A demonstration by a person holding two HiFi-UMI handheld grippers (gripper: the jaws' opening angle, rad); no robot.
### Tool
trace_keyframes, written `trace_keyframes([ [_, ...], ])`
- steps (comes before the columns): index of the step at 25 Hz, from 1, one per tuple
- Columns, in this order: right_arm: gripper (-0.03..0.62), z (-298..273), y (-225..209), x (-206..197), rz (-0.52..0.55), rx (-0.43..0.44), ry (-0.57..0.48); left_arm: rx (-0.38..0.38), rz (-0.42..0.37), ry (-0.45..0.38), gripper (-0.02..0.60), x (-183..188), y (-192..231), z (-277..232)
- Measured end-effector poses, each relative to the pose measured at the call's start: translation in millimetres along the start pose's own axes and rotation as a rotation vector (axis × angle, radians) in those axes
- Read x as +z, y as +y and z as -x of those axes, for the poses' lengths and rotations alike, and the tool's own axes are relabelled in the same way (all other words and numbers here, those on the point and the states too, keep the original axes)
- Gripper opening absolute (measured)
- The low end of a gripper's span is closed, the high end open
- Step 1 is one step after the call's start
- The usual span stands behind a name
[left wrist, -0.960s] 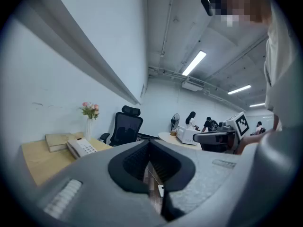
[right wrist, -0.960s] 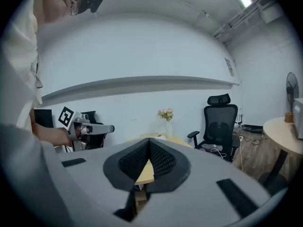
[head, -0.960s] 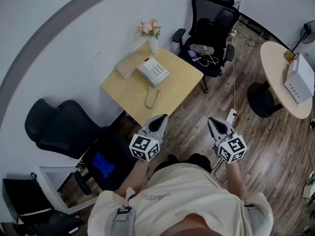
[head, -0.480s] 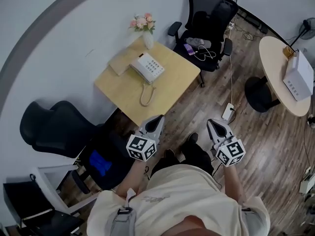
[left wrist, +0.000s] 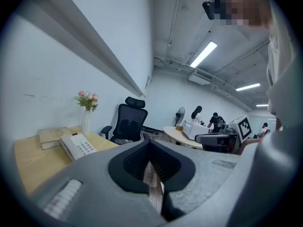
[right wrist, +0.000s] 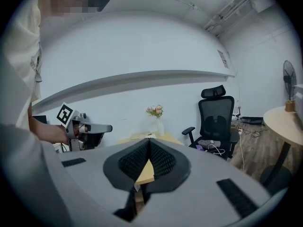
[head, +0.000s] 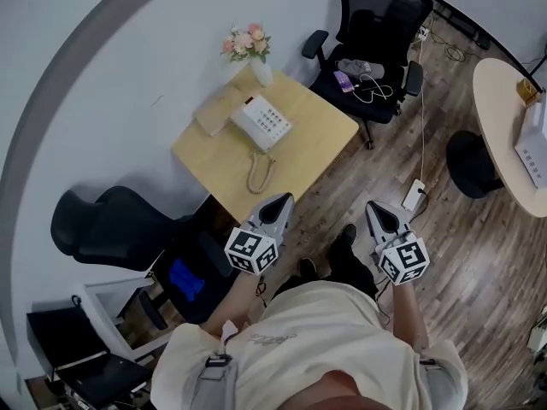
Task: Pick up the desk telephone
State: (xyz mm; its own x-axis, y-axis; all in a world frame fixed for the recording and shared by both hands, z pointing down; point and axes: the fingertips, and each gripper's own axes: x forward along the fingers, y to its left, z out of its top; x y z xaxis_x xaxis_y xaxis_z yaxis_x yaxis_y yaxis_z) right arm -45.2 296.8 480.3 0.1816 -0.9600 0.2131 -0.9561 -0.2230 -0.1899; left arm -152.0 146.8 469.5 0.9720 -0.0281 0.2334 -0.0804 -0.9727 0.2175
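Both the left gripper [head: 279, 205] and right gripper [head: 377, 213] hang closed and empty, well short of the desk telephone [head: 262, 122] on the wooden table [head: 308, 139].

Glossy plastic telephone [head: 262, 122] on matt wooden desk [head: 316, 135].

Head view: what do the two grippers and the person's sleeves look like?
The left gripper and right gripper are light grey, tapering to narrow tips, with black ribbed pads inside. Each carries a white cube with black square markers. The person wears a cream short-sleeved shirt; forearms are bare.
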Motion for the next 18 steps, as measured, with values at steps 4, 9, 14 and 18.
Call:
trace_keyframes([
  [4,0.000,-28.7,-39.2,19.6,0.003,0.045,-0.026,0.017,-0.054,-0.013,0.017,36.0,3.9,-43.2],
  [9,0.000,-62.2,-78.7,48.9,0.028,0.111,-0.054,0.076,-0.060,-0.042,0.017,66.6,18.6,-84.4],
  [14,0.000,-83.6,-112.1,54.2,0.020,0.171,-0.024,0.141,-0.035,-0.044,0.017,70.2,26.7,-114.4],
  [18,0.000,-106.2,-127.2,58.0,0.004,0.212,-0.014,0.170,0.027,-0.037,0.017,62.7,31.5,-133.1],
])
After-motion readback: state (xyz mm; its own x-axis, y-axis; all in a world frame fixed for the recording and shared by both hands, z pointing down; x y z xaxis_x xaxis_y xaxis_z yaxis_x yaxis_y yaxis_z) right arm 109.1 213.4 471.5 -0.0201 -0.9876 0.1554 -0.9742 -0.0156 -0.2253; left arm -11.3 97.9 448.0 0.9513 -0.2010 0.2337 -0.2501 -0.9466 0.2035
